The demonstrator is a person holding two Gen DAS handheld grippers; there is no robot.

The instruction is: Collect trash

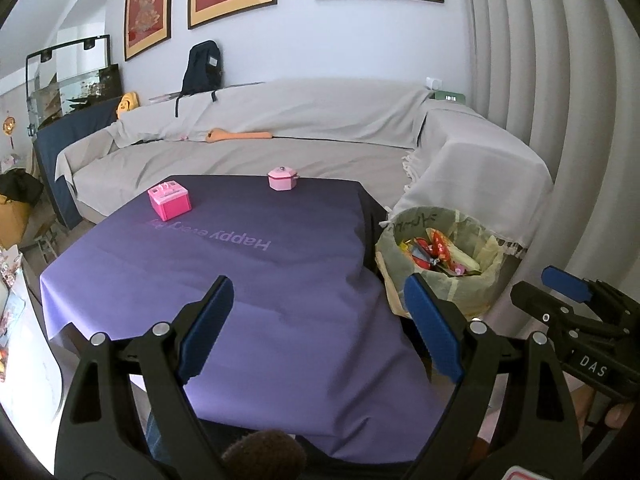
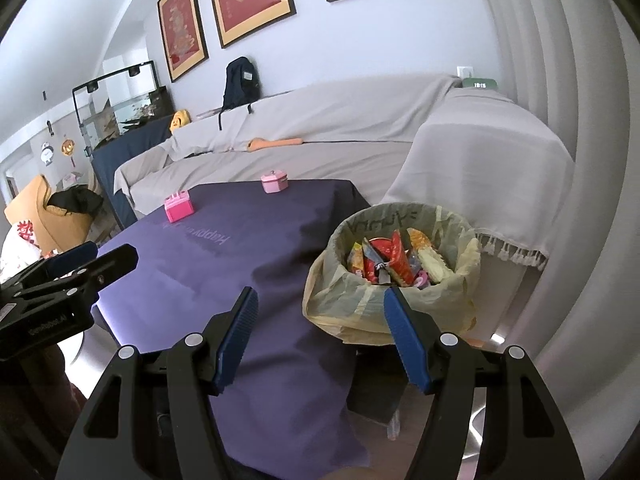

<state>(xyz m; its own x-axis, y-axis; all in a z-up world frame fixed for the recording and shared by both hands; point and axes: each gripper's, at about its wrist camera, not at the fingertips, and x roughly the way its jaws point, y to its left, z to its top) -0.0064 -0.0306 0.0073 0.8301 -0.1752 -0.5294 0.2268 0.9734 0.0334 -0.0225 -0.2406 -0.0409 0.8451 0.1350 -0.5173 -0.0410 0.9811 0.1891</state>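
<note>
Plastic-lined trash bin [image 2: 394, 276], seemingly full, beyond right gripper [image 2: 318, 336]; both grippers wide, empty.

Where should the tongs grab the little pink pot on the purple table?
Probably by its side walls, coming down from above. The little pink pot stands upright, alone on the purple table; its lid knob looks too tiny to pinch, while its body should fit between open tongs.

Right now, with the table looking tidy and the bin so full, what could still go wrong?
The lined trash bin is heaped with colourful wrappers, so another drop might spill some over its rim. The purple tablecloth hangs loose at the corner beside the bin; a passing gripper could snag it and drag the two pink toy boxes on it.
</note>
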